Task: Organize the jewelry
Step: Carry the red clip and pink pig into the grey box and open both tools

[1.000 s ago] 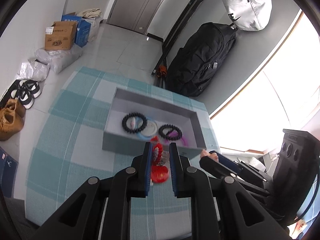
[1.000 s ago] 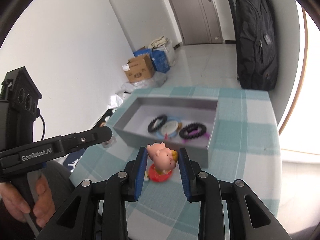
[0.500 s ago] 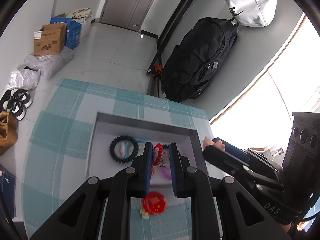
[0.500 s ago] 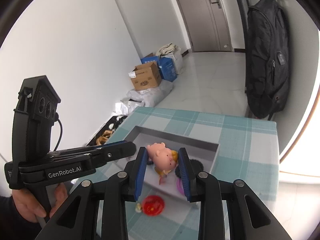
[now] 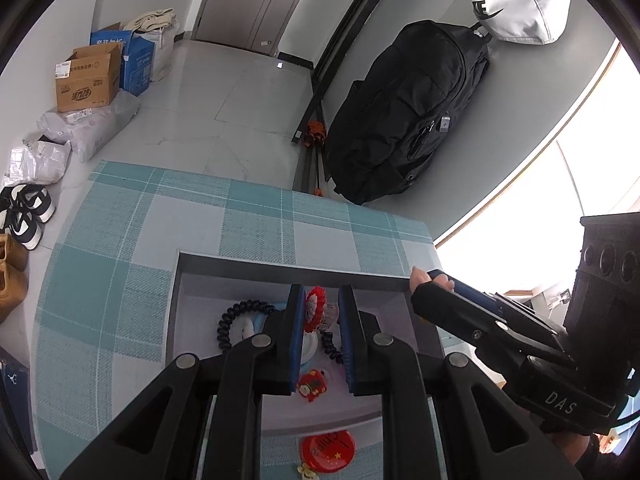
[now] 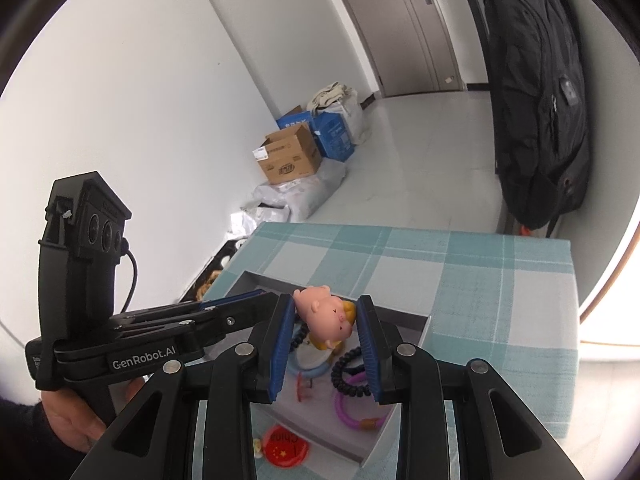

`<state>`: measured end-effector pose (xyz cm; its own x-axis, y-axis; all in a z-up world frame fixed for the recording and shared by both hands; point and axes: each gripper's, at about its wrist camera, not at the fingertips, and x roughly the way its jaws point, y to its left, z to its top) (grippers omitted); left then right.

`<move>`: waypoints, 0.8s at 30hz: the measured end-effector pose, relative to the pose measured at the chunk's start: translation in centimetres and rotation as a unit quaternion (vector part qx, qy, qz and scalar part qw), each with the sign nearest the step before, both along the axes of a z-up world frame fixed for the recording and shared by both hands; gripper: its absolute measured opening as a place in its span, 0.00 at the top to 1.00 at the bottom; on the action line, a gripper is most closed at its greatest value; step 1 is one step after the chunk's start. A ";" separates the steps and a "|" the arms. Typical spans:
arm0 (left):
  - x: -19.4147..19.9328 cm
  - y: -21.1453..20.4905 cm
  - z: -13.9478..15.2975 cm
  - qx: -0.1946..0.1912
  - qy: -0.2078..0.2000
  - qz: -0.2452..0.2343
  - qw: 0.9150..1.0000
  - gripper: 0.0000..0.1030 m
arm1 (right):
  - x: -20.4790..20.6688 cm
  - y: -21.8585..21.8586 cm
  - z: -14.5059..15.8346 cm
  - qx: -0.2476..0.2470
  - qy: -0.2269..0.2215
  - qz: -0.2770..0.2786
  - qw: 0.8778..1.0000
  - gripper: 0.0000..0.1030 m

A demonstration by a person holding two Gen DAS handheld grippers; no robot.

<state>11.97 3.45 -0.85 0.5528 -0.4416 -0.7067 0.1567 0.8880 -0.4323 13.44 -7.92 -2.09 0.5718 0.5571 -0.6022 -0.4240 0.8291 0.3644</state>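
A grey open box (image 5: 280, 270) sits on a teal checked cloth; it also shows in the right wrist view (image 6: 424, 324). My left gripper (image 5: 319, 312) is shut on a red bead bracelet (image 5: 314, 307) with a clear charm, held above the box. My right gripper (image 6: 325, 322) is shut on a pink pig charm (image 6: 326, 316), held above the box. Inside lie a black bead bracelet (image 5: 230, 320), another black bracelet (image 6: 350, 374), a purple bangle (image 6: 354, 416), a blue ring (image 6: 310, 372) and a small red piece (image 5: 312, 386).
A red round badge (image 5: 328, 450) lies on the cloth in front of the box, also in the right wrist view (image 6: 284, 450). A black backpack (image 5: 404, 120) leans on the wall behind. Cardboard boxes (image 5: 90, 78) and shoes (image 5: 24, 212) are on the floor at left.
Both grippers have risen and moved forward over the box, each still holding its item. A small red piece now lies inside the box under the left gripper.
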 end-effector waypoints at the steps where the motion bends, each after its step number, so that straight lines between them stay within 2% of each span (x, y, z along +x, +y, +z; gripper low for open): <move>1: 0.1 0.0 -0.1 0.000 0.001 0.000 1.000 0.88 | 0.1 0.0 -0.1 0.000 0.001 0.001 1.000 0.71; 14: 0.9 0.3 -1.1 -0.033 0.025 -0.006 0.999 0.88 | 0.2 0.3 -0.5 0.002 0.009 0.001 1.000 0.71; 16: 0.8 0.4 -1.0 -0.024 0.017 0.000 1.000 0.88 | 0.0 0.3 -0.4 0.004 0.002 0.006 1.000 0.73; 19: 0.7 0.5 -0.7 -0.035 0.009 -0.002 0.999 0.87 | -0.3 0.4 -0.2 0.001 -0.005 0.008 1.000 0.72; 20: 0.7 0.4 -0.6 -0.034 0.009 -0.003 0.999 0.84 | -0.3 0.4 -0.2 -0.002 -0.006 0.006 1.000 0.71; 21: 0.8 0.3 -0.6 -0.029 0.011 -0.005 1.000 0.72 | -0.4 0.4 -0.1 -0.004 -0.008 0.003 1.000 0.71; 22: 0.8 0.3 -0.6 -0.025 0.014 -0.008 1.000 0.54 | -0.5 0.1 0.0 -0.001 -0.011 -0.002 1.000 0.71; 24: 0.7 0.3 -0.6 -0.024 0.013 -0.006 1.000 0.44 | -0.8 -0.4 0.3 0.000 -0.018 -0.012 1.000 0.65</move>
